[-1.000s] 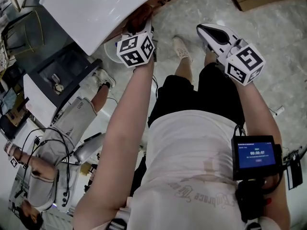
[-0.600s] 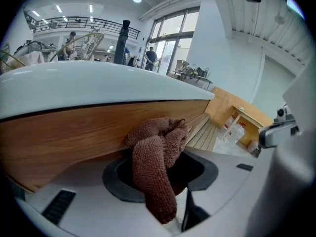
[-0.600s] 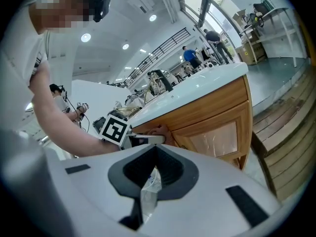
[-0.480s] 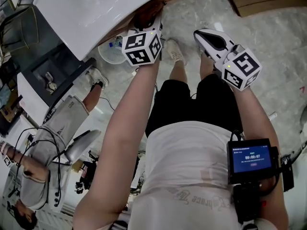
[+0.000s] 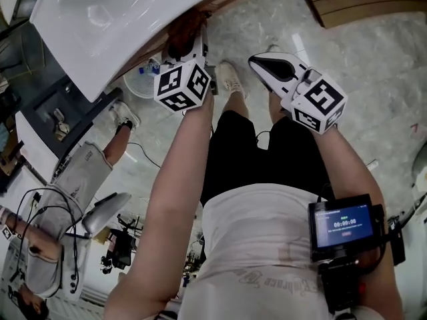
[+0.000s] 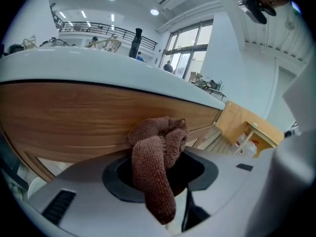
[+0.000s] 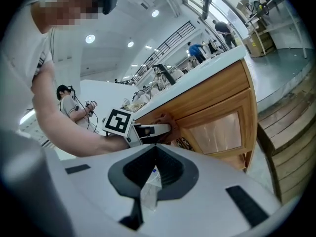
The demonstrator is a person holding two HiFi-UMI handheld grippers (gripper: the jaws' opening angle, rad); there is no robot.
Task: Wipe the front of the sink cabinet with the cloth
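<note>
1. The sink cabinet (image 6: 74, 117) has a warm wooden front with the grain running along its length. It sits under a white sink top (image 5: 113, 19) that overhangs it. In the left gripper view both ends of the front run out of frame. The right gripper view shows a paler inset door panel near the cabinet's far corner.
2. The left gripper (image 5: 197, 47) reaches up to the top edge of the cabinet front, just beneath the overhang. Its jaws are clamped on the cloth, and the fabric covers their tips, so the tips themselves can't be made out.
3. The right gripper (image 7: 149, 184) is held out over the floor, well apart from the cabinet. Its jaws are pressed together with nothing between them.
4. The cloth (image 6: 155, 157) is brown terry, nubbly and crumpled.
   - Its long axis runs along the left gripper's jaws.
   - The bunched, knotted-looking end points at the cabinet and meets the wood just under the white top.
   - A rolled fold trails back from that end over the gripper's body.
   - From the head view only a dark brown lump shows, tucked under the sink top's edge.
   - In the right gripper view the cloth is a small patch against the wood beyond the left gripper's nose.
</note>
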